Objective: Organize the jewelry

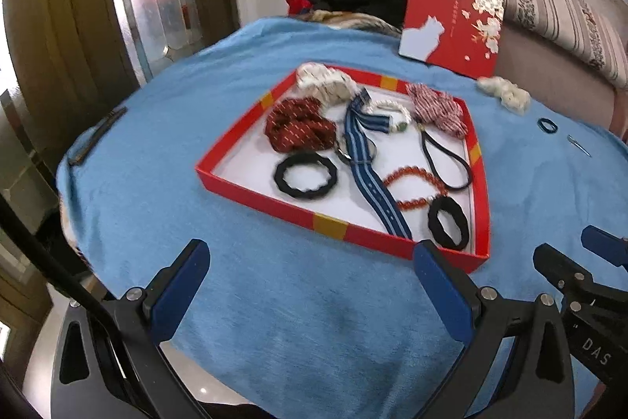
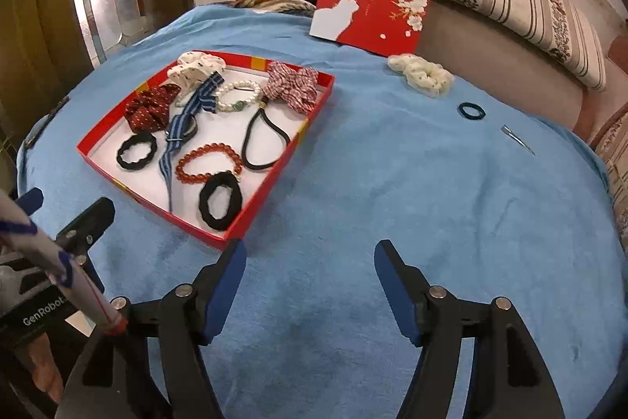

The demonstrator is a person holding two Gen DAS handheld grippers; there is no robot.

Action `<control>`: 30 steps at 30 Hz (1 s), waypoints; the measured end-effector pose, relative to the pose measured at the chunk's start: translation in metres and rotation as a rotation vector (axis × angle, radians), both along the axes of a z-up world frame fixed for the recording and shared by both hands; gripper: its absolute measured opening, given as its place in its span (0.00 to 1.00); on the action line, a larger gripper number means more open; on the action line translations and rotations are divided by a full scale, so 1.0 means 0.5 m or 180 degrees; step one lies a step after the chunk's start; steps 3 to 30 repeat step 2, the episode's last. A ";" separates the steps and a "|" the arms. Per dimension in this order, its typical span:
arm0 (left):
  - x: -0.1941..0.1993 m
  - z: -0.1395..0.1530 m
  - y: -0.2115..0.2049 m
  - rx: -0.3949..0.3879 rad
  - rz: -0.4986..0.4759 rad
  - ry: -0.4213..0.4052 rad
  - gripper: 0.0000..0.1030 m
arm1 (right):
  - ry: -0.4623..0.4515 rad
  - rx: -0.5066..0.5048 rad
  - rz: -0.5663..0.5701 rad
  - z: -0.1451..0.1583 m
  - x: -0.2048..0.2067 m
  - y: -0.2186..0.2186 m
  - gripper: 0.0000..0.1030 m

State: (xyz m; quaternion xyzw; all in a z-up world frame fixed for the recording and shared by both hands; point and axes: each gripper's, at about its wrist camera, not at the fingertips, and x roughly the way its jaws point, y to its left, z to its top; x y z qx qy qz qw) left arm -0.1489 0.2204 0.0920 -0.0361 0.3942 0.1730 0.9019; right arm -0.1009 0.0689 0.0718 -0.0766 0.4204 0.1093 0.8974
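Striped strap (image 2: 178, 132) lies lengthwise in red tray (image 2: 271, 179), one end toward spread, empty right claw (image 2: 310, 262)

Bare blue blanket (image 2: 353, 183) fills the lower centre and right of the right wrist frame, open for passage. The red tray (image 2: 271, 179) blocks the left middle; cream scrunchie (image 2: 422, 73), dark hair tie (image 2: 471, 111) and hairpin (image 2: 518, 140) dot the upper right.

My left hand-held gripper (image 1: 310, 285) tilts downward with its blue-padded jaws spread wide and nothing between them. My right hand-held gripper (image 2: 310, 285) sits just beside it, angled down the same way, jaws apart and empty, its black fingers (image 2: 400, 285) splayed
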 end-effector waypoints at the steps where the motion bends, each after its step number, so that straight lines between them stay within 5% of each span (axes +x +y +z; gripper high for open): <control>1: 0.002 -0.003 0.000 -0.0012 -0.0014 0.0008 1.00 | 0.0014 -0.0004 -0.0011 -0.002 0.002 -0.002 0.71; 30: 0.006 -0.008 -0.001 -0.0012 -0.0023 0.0024 1.00 | 0.0037 -0.0011 -0.0028 -0.007 0.004 -0.003 0.71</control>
